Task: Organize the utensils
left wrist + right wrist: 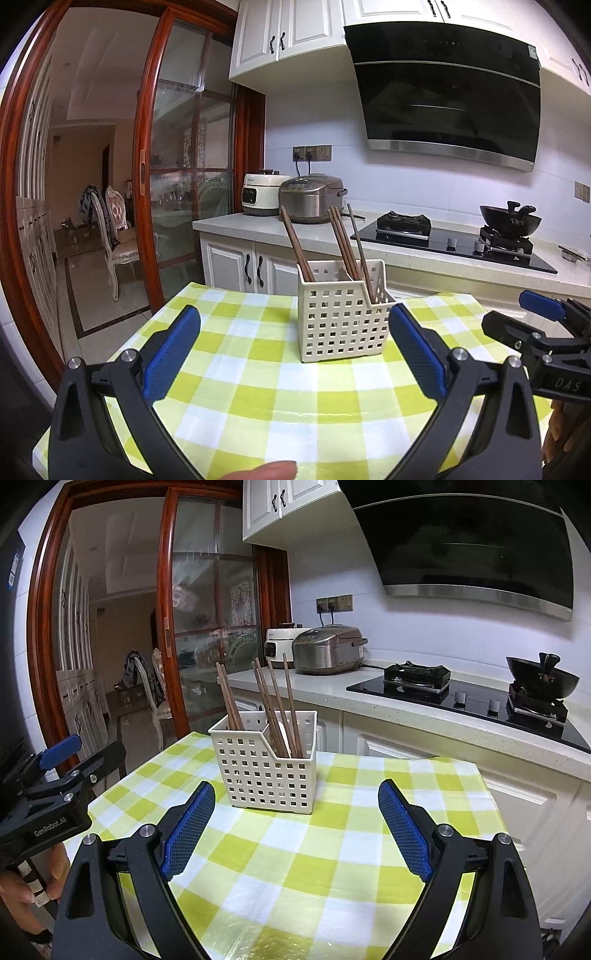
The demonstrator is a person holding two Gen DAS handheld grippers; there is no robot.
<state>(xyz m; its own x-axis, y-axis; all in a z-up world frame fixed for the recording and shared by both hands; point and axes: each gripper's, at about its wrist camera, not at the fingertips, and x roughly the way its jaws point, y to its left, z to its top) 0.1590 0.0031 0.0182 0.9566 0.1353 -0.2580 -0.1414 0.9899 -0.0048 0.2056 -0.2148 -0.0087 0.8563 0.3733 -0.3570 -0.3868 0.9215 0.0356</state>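
Table cover: check of lime green, pale green and white squares. Utensil basket: cream, its walls pierced by a regular grid of square holes. Chopsticks: reddish brown; one stick nearest the basket's right corner reads darker, grey-brown. Left gripper and right gripper: black frames, blue pads with a fine cross-hatched texture, silver pins. Door frame: red-brown wood. Cabinets: white with black handles. Range hood: glossy black with a steel lower edge. Rice cooker: bronze-grey metal. Hob: black. Wok: black. Countertop: pale speckled grey.
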